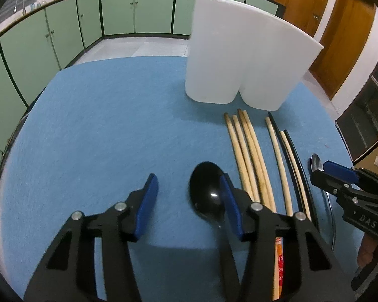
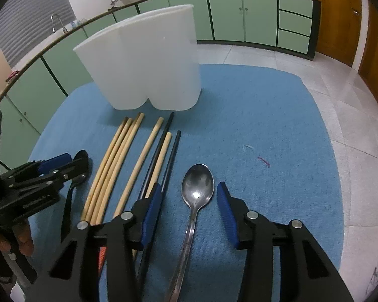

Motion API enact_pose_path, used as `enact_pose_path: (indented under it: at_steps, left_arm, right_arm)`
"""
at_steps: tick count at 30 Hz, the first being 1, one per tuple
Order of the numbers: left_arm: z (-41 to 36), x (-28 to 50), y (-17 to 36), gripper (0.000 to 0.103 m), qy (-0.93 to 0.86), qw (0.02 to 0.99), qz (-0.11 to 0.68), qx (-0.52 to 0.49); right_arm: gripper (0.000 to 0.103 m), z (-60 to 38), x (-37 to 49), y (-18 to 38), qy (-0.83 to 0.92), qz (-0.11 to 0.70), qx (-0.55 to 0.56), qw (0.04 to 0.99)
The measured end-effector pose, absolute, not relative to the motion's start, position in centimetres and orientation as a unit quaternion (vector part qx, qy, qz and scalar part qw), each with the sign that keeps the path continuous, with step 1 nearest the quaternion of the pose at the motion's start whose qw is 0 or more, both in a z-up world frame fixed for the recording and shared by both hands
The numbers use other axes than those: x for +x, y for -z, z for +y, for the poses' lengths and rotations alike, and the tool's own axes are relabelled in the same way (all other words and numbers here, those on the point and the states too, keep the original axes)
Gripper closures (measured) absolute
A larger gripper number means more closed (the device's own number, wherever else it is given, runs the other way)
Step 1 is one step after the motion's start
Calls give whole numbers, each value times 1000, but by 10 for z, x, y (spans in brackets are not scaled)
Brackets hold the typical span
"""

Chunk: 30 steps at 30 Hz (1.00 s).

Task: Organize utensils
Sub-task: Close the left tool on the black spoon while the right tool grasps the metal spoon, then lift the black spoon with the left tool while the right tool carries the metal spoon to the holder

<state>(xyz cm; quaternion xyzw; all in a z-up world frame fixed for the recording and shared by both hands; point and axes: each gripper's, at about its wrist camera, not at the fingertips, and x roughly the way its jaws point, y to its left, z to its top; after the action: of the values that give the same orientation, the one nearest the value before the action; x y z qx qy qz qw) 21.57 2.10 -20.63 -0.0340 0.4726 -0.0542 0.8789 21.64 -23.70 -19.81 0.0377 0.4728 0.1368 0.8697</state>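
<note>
A black spoon (image 1: pixel 207 188) lies on the blue mat; my left gripper (image 1: pixel 189 196) is open, its right finger over the spoon's bowl edge. A metal spoon (image 2: pixel 196 188) lies between the open jaws of my right gripper (image 2: pixel 189 201). Several wooden chopsticks (image 1: pixel 249 156) and two black chopsticks (image 1: pixel 292 156) lie side by side between the spoons. A white two-compartment holder (image 1: pixel 242 55) stands at the mat's far side; it also shows in the right wrist view (image 2: pixel 148 63). The right gripper (image 1: pixel 325 173) shows at the right edge of the left wrist view, over the metal spoon (image 1: pixel 315 162).
The blue mat (image 1: pixel 100 125) covers a table. Green cabinets (image 1: pixel 63 32) line the room's far walls and wooden doors (image 1: pixel 340 37) stand at the right. A red-and-white wrapper (image 1: pixel 279 264) lies under the chopsticks' near ends. My left gripper (image 2: pixel 50 166) shows at the left of the right wrist view.
</note>
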Motion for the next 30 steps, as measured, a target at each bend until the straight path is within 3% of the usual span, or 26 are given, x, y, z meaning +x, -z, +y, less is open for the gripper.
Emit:
enact_pose_path:
  at_steps: [4,9,12,19,25,30]
  left_arm:
    - [18,218,207,35,54,878,474,-38]
    - [12,225,210,32,47,877,476,-37]
    - [11,225,211,36,42,878,475,-28]
    - [7,225,210,69,35,882,470,-4]
    - [9,223,205,71,48,885,462,-12]
    - [11,202,183,71,63,919,389,-9]
  right_arm:
    - [58,-236,219,201,-133,477,38,868]
    - [58,-233,222,203,-134,480,39,866]
    - [59,-232,225,205,-131,481,34,866]
    - [75,-228,227,208,-119,481,23,869]
    - [75,-229,221,204,-120,469,22,874]
    - [75,-242,207,185,-126,415,41,900]
